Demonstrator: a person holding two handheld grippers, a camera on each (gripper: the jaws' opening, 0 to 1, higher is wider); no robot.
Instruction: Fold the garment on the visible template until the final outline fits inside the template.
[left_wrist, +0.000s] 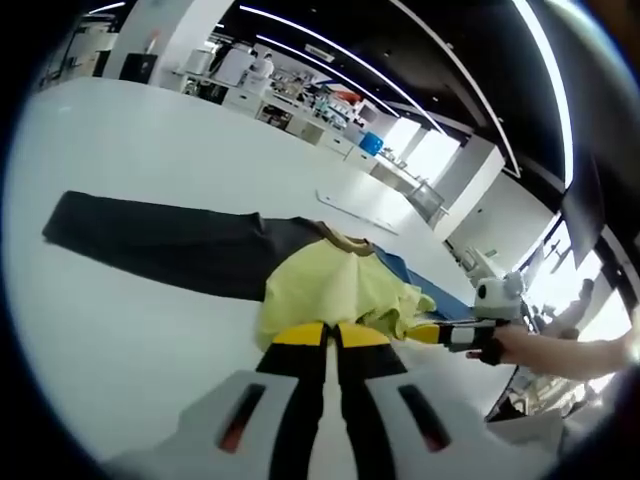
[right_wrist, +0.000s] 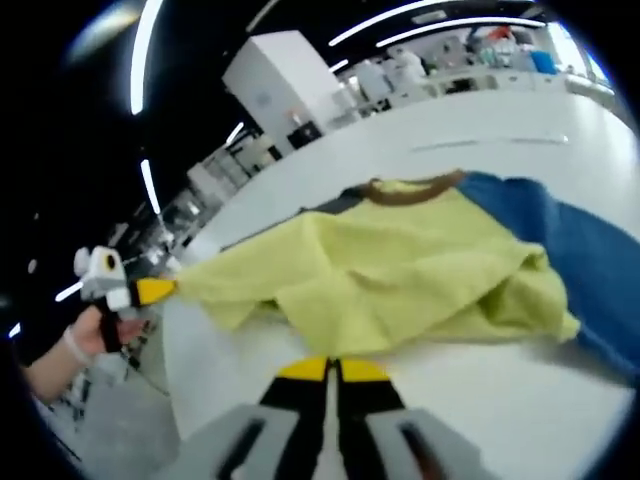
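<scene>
On white surface (left_wrist: 130, 330), yellow fabric garment (left_wrist: 330, 285) with brown collar lies bunched at 12 o'clock of left gripper (left_wrist: 330, 335), jaws clenched on hem; right gripper (right_wrist: 328, 370) likewise clenched on garment edge.

A large open lab: long ceiling light strips (left_wrist: 330, 50) and equipment-crowded counters (left_wrist: 300, 110) across the frame's top.

Bare white tabletop (left_wrist: 130, 180) lies open on every side of the garment (left_wrist: 330, 285) — room to pass. A flat white sheet (left_wrist: 360, 212) lies beyond it — benches (left_wrist: 300, 120) stand farther back.
</scene>
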